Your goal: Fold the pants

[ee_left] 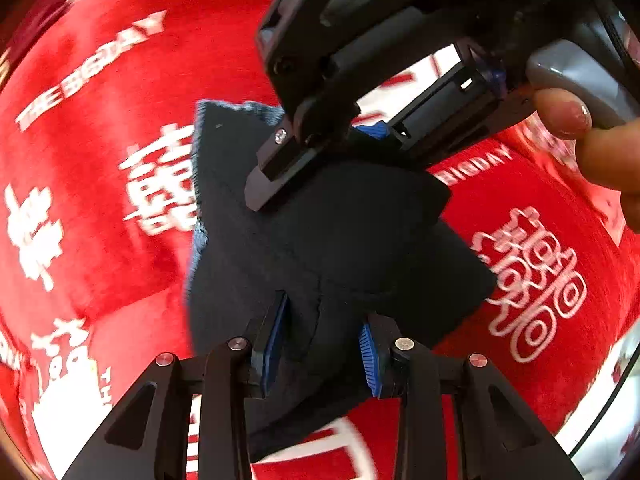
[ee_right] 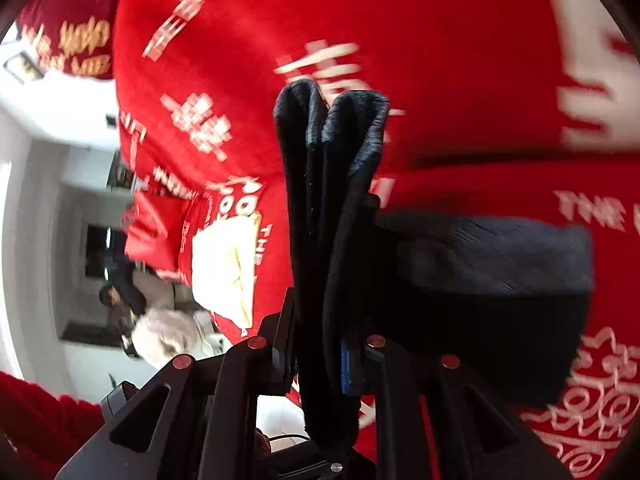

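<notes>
The dark navy pants [ee_left: 340,240] are bunched and lifted above the red cloth. My left gripper [ee_left: 322,344] is shut on a fold of them, blue pads on both sides. In the left wrist view the right gripper [ee_left: 316,152] comes in from the top, clamped on the far part of the pants, held by a hand [ee_left: 592,140]. In the right wrist view my right gripper [ee_right: 320,354] is shut on several stacked layers of the pants [ee_right: 332,208], which stand up between the fingers and drape off to the right.
A red cloth with white lettering [ee_left: 100,160] covers the surface under the pants; it also fills the right wrist view [ee_right: 440,40]. A room with white walls and furniture [ee_right: 60,200] shows at the left of the right wrist view.
</notes>
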